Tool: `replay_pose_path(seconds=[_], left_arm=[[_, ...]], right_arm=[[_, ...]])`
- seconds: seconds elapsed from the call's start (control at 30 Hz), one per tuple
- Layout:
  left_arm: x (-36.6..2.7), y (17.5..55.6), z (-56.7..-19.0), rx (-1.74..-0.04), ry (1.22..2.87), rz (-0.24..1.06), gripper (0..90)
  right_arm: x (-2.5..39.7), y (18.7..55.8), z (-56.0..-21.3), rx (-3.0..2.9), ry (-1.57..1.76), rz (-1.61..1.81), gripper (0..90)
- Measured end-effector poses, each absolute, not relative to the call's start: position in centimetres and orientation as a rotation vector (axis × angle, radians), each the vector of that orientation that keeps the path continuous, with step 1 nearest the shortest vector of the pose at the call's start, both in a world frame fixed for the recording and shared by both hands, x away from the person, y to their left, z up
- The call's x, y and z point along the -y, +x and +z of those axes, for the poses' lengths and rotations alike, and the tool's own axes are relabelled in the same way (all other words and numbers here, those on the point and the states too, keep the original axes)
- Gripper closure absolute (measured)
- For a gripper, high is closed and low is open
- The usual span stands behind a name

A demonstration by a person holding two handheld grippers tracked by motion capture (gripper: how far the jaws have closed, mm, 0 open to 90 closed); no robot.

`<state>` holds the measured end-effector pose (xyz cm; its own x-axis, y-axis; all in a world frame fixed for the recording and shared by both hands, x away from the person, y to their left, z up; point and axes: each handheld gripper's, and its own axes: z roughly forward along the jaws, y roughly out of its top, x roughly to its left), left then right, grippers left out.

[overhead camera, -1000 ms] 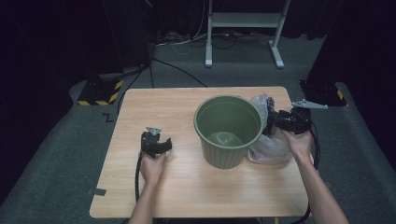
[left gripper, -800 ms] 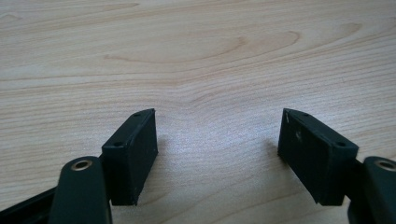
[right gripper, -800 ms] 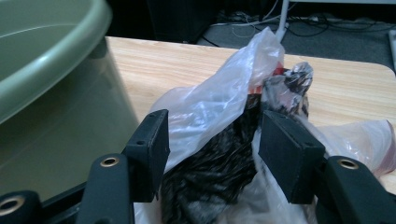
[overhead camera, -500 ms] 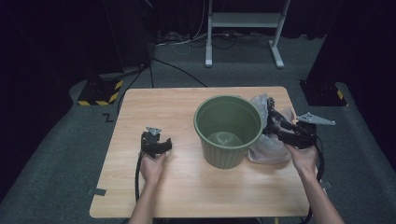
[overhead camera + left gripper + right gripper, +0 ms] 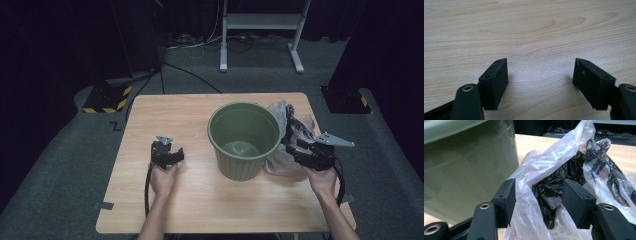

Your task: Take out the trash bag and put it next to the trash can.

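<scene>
A green plastic bucket [image 5: 244, 140] stands upright at the middle of the wooden table [image 5: 170, 115]. Against its right side lies a clear plastic bag [image 5: 286, 120] with crumpled black material inside. My right gripper [image 5: 296, 147] is at the bag's near side. In the right gripper view that gripper [image 5: 541, 202] is open, with the bag [image 5: 554, 165] and its black filling [image 5: 554, 192] between the jaws and the bucket wall [image 5: 469, 170] just to the left. My left gripper [image 5: 166, 154] rests left of the bucket. It [image 5: 540, 80] is open over bare wood [image 5: 529, 30].
On the floor behind the table are a white stand [image 5: 260, 30] with cables around it, a yellow-and-black striped block [image 5: 107, 97] at the left corner and a black block [image 5: 347, 100] at the right. The table's right edge is close to my right hand.
My right gripper has moved back toward the person and lower, from beside the bucket rim to the bag's near side. The left gripper and the bucket have stayed put.
</scene>
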<state>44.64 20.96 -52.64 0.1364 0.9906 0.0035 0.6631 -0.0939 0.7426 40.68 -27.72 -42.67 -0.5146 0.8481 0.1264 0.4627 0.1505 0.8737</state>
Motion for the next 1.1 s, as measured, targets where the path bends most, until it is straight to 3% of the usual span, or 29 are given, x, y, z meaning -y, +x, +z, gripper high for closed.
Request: replay_pose_path(seconds=[1.1], left_arm=[[-21.0, 44.6, -52.6, -1.588, 1.826, 0.711, 28.2]], right_arm=[[26.1, 41.6, -50.0, -2.128, 1.278, 1.090, 41.7]])
